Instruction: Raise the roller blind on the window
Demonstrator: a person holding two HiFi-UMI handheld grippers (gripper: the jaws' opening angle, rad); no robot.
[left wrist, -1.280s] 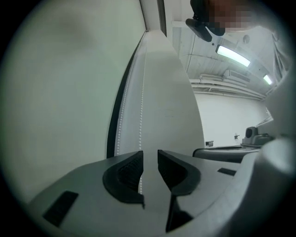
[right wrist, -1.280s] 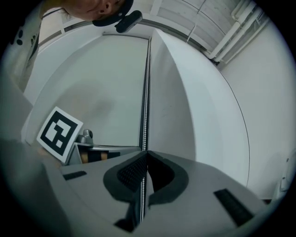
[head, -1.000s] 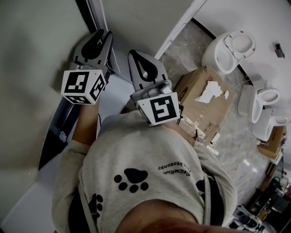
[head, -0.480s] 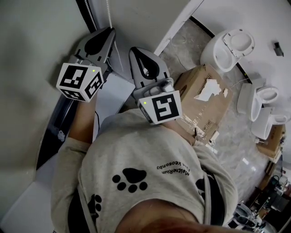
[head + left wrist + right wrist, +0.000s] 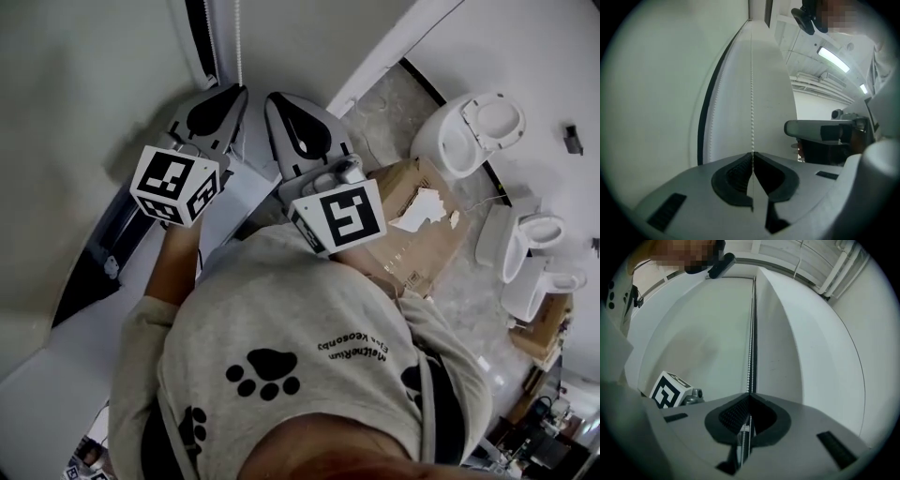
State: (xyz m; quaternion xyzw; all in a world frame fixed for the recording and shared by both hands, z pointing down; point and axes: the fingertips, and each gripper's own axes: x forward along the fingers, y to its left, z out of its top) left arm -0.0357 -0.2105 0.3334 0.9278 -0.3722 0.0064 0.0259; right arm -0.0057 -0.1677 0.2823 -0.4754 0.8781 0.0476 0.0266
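Left gripper view: left tool just clamped bead chain | right gripper view: right tool gripping it

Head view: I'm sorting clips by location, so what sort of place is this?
Probably a storeroom or a room being fitted out, not a lived-in home: several toilets sit on the stone-patterned floor near a torn cardboard box.

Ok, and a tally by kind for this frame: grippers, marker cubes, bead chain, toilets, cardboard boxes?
Grippers: 2, left gripper, its jaws just closed onto the bead chain, and right gripper, also shut on it
Marker cubes: 2
Bead chain: 1
Toilets: 3
Cardboard boxes: 2
Total: 10
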